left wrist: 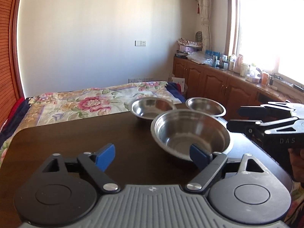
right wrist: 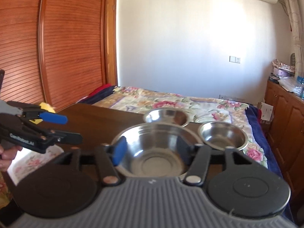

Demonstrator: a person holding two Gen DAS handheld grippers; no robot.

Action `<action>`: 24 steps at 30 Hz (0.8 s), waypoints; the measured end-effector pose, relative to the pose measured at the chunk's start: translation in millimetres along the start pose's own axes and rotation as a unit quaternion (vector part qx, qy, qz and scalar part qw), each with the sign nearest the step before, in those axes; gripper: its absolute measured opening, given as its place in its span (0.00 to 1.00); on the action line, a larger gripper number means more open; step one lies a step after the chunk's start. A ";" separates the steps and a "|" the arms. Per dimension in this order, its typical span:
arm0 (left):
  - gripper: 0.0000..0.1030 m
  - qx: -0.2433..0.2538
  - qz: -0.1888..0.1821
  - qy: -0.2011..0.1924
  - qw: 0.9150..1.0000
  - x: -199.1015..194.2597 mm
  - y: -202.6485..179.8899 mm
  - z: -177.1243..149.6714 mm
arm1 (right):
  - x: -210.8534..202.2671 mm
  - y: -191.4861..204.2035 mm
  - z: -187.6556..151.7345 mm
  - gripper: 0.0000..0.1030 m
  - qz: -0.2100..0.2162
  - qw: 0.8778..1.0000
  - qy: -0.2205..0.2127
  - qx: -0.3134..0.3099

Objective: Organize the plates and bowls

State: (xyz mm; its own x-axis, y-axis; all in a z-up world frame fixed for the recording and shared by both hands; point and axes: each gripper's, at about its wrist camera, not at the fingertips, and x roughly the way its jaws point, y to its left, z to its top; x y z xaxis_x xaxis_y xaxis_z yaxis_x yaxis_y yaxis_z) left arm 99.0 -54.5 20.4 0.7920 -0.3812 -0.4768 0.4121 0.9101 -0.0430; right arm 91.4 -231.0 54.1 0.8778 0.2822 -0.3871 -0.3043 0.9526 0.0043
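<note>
Three steel bowls stand on a dark wooden table. The large bowl is nearest, with a medium bowl behind it on the left and a small bowl behind it on the right. My left gripper is open and empty, its right blue pad by the large bowl's near rim. In the right wrist view my right gripper is open around the large bowl, fingers on either side of it. The medium bowl and small bowl lie beyond.
A bed with a floral cover lies past the table's far edge. Wooden cabinets with clutter run along the right under a bright window. A slatted wooden wardrobe stands at the left. A yellow item shows behind the left gripper.
</note>
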 end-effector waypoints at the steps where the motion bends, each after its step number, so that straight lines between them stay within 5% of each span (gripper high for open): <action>1: 0.87 -0.002 0.000 -0.001 1.000 3.4 -1.3 1.4 | 1.6 -4.4 -0.2 0.70 -0.002 1.000 -0.002 0.003; 5: 0.89 -0.008 0.003 0.000 1.000 16.7 -5.0 4.7 | 7.8 -20.6 -3.2 0.92 -0.008 1.000 -0.009 0.010; 18: 0.89 -0.015 0.002 0.028 0.999 55.4 -6.3 6.2 | 36.4 -55.6 -17.9 0.93 -0.003 0.999 0.024 0.030; 21: 0.83 -0.025 -0.004 0.036 0.999 63.1 -3.7 5.9 | 42.4 -60.5 -20.9 0.92 0.004 0.999 0.033 0.040; 24: 0.66 -0.031 -0.006 0.049 0.998 71.8 -1.0 5.4 | 46.7 -64.5 -22.6 0.87 0.011 0.998 0.042 0.048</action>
State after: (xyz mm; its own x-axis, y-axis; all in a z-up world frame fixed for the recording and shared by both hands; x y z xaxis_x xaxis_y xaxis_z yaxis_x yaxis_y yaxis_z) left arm 157.9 -83.7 -9.1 0.7385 -0.3773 -0.5588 0.3906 0.9150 -0.1016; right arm 143.6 -281.9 14.8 0.8364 0.2958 -0.4615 -0.2820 0.9541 0.1005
